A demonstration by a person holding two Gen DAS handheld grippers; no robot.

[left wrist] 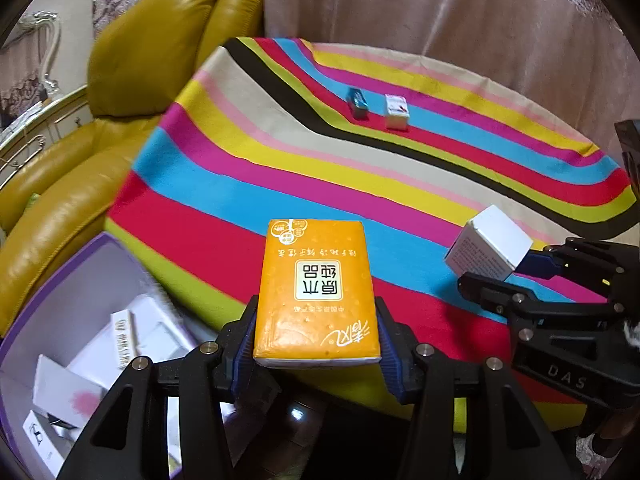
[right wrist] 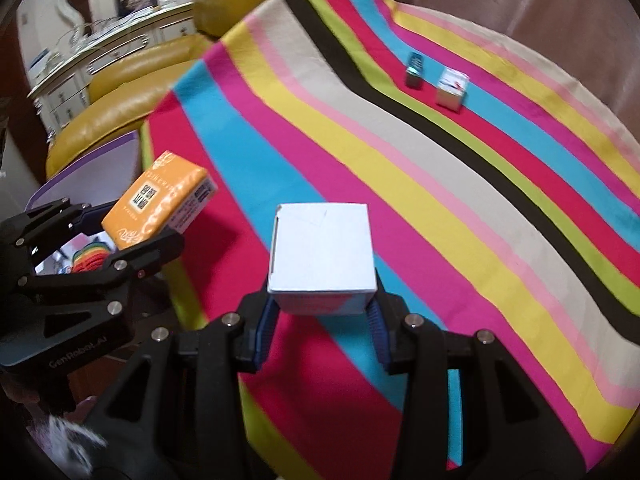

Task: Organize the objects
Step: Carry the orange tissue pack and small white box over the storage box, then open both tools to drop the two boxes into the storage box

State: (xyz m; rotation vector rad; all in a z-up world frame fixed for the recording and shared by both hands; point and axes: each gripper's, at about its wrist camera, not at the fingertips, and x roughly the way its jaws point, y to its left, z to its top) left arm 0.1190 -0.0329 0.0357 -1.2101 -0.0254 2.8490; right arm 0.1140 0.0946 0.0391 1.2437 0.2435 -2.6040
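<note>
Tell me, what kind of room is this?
Probably a home living room. A yellow leather sofa stands beside a table under a striped cloth, pink curtains hang behind it, and an ornate white cabinet stands further back.

Purple bin [left wrist: 24, 320] cut off by left edge — contents motion-blurred; two small far boxes [left wrist: 376, 110] — print unreadable.

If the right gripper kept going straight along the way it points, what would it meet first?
The right gripper is shut on the white box and points down over the striped tablecloth. Straight ahead, the box would likely touch bare cloth first; the two small boxes lie farther off. Depth is uncertain.
</note>
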